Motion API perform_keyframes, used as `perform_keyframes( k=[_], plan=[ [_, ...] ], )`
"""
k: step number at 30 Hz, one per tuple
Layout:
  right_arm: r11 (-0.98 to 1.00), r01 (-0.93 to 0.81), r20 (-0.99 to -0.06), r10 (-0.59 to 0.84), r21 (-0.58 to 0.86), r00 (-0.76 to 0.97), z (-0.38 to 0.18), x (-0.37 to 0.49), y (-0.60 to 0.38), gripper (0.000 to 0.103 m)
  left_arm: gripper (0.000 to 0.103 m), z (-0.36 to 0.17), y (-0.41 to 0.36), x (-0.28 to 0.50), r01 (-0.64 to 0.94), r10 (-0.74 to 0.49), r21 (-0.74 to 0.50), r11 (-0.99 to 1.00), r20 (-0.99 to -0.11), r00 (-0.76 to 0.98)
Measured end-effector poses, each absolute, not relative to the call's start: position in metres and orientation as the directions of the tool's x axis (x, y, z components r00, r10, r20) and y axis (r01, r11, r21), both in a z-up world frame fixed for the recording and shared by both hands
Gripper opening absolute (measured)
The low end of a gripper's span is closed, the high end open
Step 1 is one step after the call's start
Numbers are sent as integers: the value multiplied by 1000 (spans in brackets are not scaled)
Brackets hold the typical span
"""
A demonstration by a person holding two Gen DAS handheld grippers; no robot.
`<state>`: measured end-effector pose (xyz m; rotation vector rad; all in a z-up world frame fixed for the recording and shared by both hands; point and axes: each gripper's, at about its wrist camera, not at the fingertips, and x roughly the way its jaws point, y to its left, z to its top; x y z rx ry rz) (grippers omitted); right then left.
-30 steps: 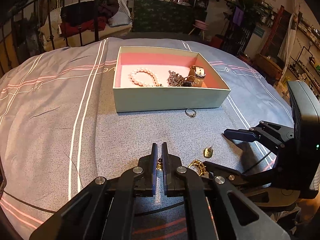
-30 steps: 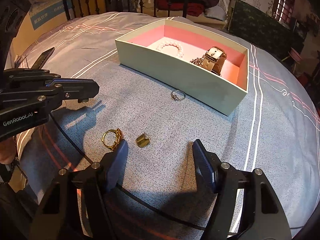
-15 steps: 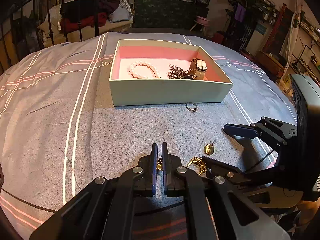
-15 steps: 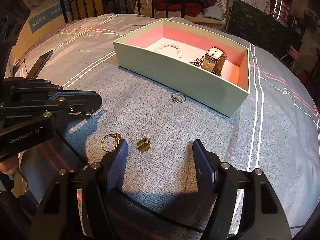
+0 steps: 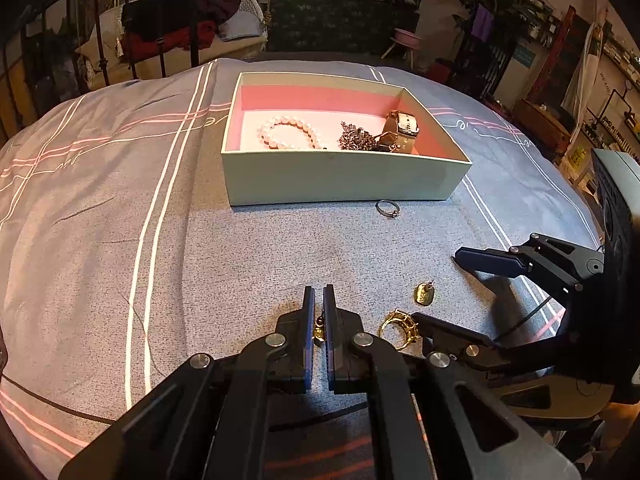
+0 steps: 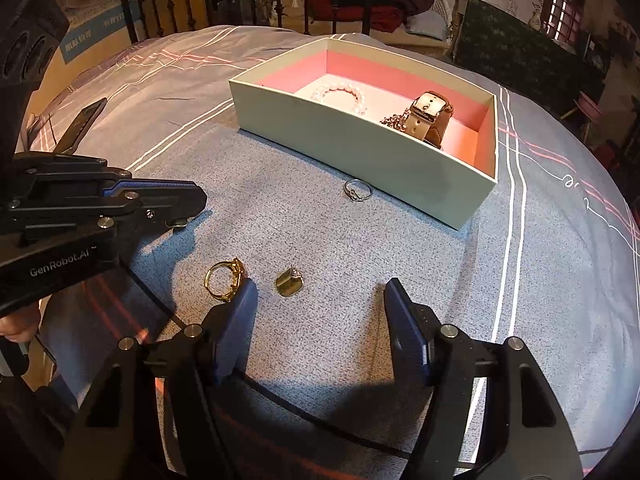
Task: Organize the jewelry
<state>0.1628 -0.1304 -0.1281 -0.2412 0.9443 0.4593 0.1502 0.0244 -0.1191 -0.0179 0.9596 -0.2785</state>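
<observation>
A pale green box [image 5: 344,184] [image 6: 360,148] with a pink lining holds a pearl bracelet [image 5: 288,132], a chain [image 5: 356,140] and a watch [image 5: 402,132]. On the grey bedspread in front of it lie a silver ring [image 5: 387,208] [image 6: 357,191], a gold pendant [image 5: 423,294] [image 6: 289,284] and a gold ring [image 5: 398,326] [image 6: 222,280]. My left gripper [image 5: 319,292] [image 6: 202,200] is shut on a small gold piece. My right gripper [image 6: 320,292] [image 5: 437,286] is closing, with nothing pressed between its fingers. The pendant lies just ahead of it, the gold ring by its left finger.
The bedspread slopes away on every side of the box. A dark flat object [image 6: 80,124] lies on it at the left in the right wrist view. An iron bed frame [image 5: 160,20], piled clothes and shelves stand beyond the bed.
</observation>
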Motion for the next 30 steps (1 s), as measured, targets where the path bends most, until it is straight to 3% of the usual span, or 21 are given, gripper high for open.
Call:
perform_keyframes(
  k=[3, 5, 7, 9, 13, 19, 25, 30],
  plan=[
    [877, -481, -823, 275, 3, 497, -128, 160, -131, 61, 4, -117, 25, 151, 224, -238, -134, 965, -804, 545],
    [877, -480, -822, 283, 14, 494, -127, 157, -134, 52, 4, -115, 27, 152, 222, -241, -139, 965, -802, 547],
    [874, -484, -819, 303, 35, 488, -125, 153, -136, 16, 4, -112, 27, 153, 223, -244, -142, 965, -799, 550],
    [877, -479, -817, 312, 50, 485, -120, 153, -140, 2, 4, -108, 25, 155, 228, -247, -139, 964, -793, 557],
    [878, -471, -774, 357, 87, 523, -98, 157, -147, 1, 4, -87, 20, 166, 249, -258, -131, 960, -763, 592],
    [883, -468, -712, 348, 31, 610, -57, 195, -141, 1, 4, -42, 4, 210, 277, -240, -65, 959, -706, 666],
    [913, -407, -665, 315, 18, 678, -21, 245, -141, 1, 4, -29, -3, 265, 229, -217, -85, 970, -732, 645],
    [932, -361, -687, 269, 10, 675, -18, 273, -147, 1, 4, -35, -4, 289, 189, -187, -87, 978, -766, 615]
  ],
)
